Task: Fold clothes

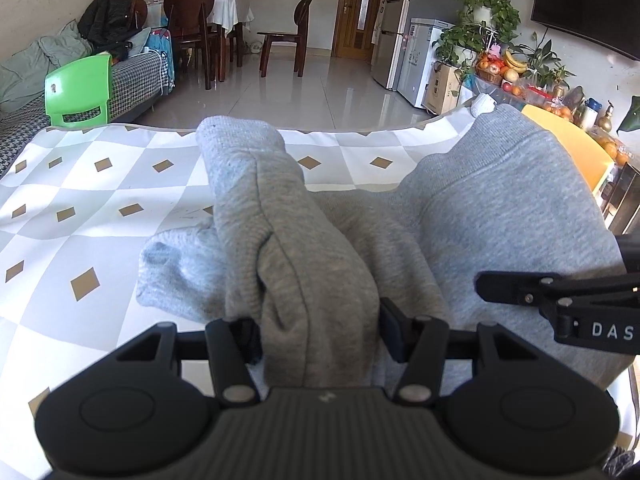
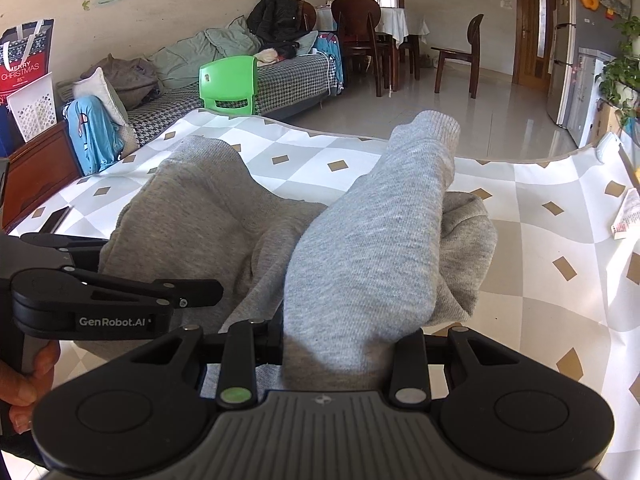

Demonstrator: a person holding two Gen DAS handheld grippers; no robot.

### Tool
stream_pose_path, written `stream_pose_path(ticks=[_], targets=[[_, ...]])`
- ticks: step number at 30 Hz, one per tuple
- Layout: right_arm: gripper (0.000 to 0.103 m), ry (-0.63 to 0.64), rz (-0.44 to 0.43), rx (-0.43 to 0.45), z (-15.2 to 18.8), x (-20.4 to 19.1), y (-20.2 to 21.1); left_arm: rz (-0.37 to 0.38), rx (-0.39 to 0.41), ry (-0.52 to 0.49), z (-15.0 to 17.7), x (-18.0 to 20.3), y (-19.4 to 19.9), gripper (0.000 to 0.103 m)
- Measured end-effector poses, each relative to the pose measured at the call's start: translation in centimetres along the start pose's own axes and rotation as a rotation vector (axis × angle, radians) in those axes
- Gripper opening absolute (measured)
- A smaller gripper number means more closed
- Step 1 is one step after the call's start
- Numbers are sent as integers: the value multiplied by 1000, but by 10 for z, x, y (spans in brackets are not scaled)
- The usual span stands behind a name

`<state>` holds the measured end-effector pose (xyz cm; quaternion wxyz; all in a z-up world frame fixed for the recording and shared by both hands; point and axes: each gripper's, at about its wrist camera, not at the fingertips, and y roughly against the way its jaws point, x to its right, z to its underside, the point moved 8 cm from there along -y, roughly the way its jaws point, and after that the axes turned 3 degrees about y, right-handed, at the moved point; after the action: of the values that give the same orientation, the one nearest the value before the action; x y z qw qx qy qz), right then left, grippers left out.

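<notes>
A grey sweatshirt (image 1: 500,220) lies bunched on the checked table cover (image 1: 80,208). In the left wrist view my left gripper (image 1: 320,332) is shut on one grey sleeve (image 1: 248,176), which runs away from the jaws to its ribbed cuff. The right gripper's side shows at that view's right edge. In the right wrist view my right gripper (image 2: 340,348) is shut on the other sleeve (image 2: 384,216), with its cuff pointing to the far table edge. The sweatshirt (image 2: 192,208) body lies to the left there, with the left gripper's side and a hand low on the left.
A small paper packet (image 2: 626,216) lies on the table cover (image 2: 540,240) at the right. A green plastic chair (image 1: 78,90) stands behind the table's far edge, beside a sofa with piled clothes. Fruit and bottles (image 1: 520,80) crowd a side shelf at the right.
</notes>
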<state>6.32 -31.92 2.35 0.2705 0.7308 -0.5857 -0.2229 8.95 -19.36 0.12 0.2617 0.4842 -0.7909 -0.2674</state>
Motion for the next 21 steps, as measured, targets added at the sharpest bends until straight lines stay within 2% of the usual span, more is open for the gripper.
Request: stream_pose_path(ticks=[10,21], targets=[[33,-80,66,-17,24,51,17,69,-42,0,6,56,-27,51],[33,-195,188,-7,35,123,34,155,-62,-53,-13,140,-68,50]])
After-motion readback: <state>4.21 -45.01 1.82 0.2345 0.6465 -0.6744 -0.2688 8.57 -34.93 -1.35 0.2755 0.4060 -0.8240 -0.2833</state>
